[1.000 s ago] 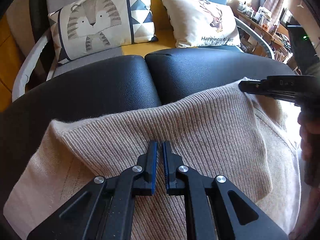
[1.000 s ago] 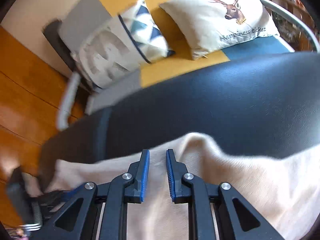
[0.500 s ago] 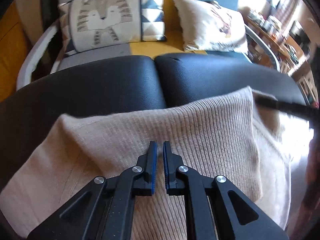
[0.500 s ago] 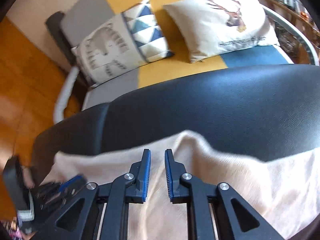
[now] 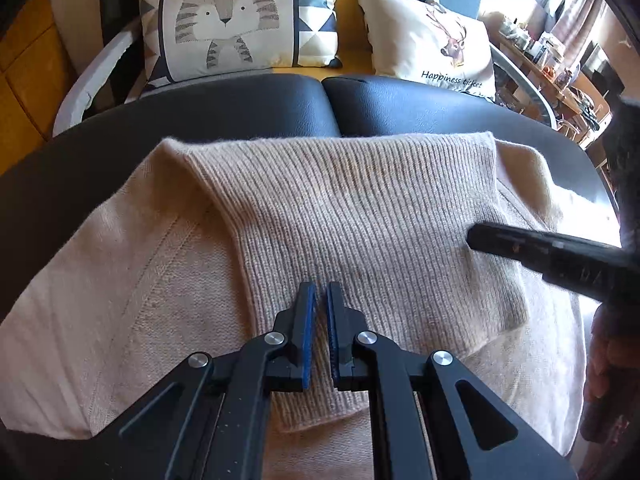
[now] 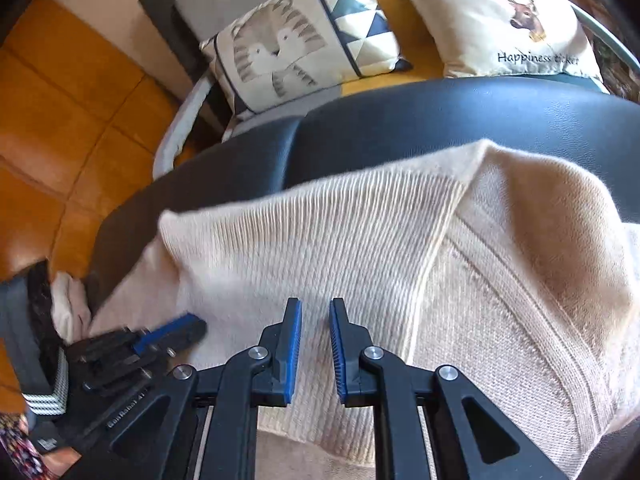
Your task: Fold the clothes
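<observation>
- The beige sweater (image 5: 360,216) lay folded on the black leather seat (image 5: 240,108), ribbed panel on top.
- My left gripper (image 5: 318,332) hovered over it, fingers clenched on nothing.
- My right gripper (image 6: 315,344) had a small gap between its fingers, gripping nothing.

The sweater (image 5: 360,220) is seen as soft beige knit, ribbed on the folded band and finer elsewhere. The black cushions (image 5: 240,112) beneath are shown as grained, faintly glossy leather-like material. Printed matt cloth covers the pillows (image 5: 240,24). The floor (image 6: 60,120) is shown as polished orange wood.
</observation>
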`<state>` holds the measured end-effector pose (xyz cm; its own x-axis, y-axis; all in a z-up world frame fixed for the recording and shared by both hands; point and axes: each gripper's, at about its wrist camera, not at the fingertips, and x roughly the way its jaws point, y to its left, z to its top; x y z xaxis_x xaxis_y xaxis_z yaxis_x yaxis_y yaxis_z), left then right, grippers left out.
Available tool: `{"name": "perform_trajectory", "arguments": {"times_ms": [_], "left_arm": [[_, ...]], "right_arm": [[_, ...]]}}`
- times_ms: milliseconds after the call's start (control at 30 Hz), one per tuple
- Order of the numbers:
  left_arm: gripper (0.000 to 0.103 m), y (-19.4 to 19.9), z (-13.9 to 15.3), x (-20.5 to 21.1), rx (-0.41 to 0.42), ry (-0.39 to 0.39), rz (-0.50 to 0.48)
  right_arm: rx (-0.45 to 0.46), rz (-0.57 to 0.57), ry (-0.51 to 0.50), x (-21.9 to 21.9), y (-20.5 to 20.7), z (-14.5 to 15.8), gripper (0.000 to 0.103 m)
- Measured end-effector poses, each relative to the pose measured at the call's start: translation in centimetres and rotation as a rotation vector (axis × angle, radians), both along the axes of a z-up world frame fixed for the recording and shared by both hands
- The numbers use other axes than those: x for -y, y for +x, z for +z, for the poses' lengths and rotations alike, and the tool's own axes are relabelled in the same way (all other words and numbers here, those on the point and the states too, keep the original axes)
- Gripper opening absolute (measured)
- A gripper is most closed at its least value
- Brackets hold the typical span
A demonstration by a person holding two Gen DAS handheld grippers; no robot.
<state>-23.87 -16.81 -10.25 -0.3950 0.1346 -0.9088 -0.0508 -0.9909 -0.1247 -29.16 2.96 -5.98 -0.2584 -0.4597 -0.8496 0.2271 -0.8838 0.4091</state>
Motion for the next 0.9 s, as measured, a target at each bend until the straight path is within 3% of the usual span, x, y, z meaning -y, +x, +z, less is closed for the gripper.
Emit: {"name": "perform_trajectory", "arguments": {"times_ms": [167, 300, 400, 500, 700, 900], "left_arm": [[0.009, 0.0, -0.3, 0.3, -0.002, 0.005, -0.055], [0.010, -0.3, 0.0, 0.8, 0.031, 0.044, -0.015], [0.009, -0.1, 0.9, 1.2, 0.035, 0.093, 0.020], [0.010, 0.6, 1.4, 0.2, 0.015, 0.131, -0.011], [0.009, 1.2, 0.0, -2.0, 0.058, 0.069, -0.086], [0.010, 2.1, -0.4, -2.0, 0.035, 0.029, -0.146]], "right_arm": [[-0.050, 0.057, 0.087, -1.2, 1.0, -0.4, 0.007], [-0.078, 0.061, 0.106, -1.7, 1.4, -0.5, 0.006], [-0.069, 0.053, 0.080, -1.4, 2.0, 0.4, 0.009], [-0.063, 0.059, 0.024, -1.1, 3.3, 1.3, 0.009], [-0.050, 0.102, 0.058, 0.9, 5.6, 0.4, 0.009], [-0.062, 0.079, 0.094, -0.7, 7.0, -0.2, 0.008]]}}
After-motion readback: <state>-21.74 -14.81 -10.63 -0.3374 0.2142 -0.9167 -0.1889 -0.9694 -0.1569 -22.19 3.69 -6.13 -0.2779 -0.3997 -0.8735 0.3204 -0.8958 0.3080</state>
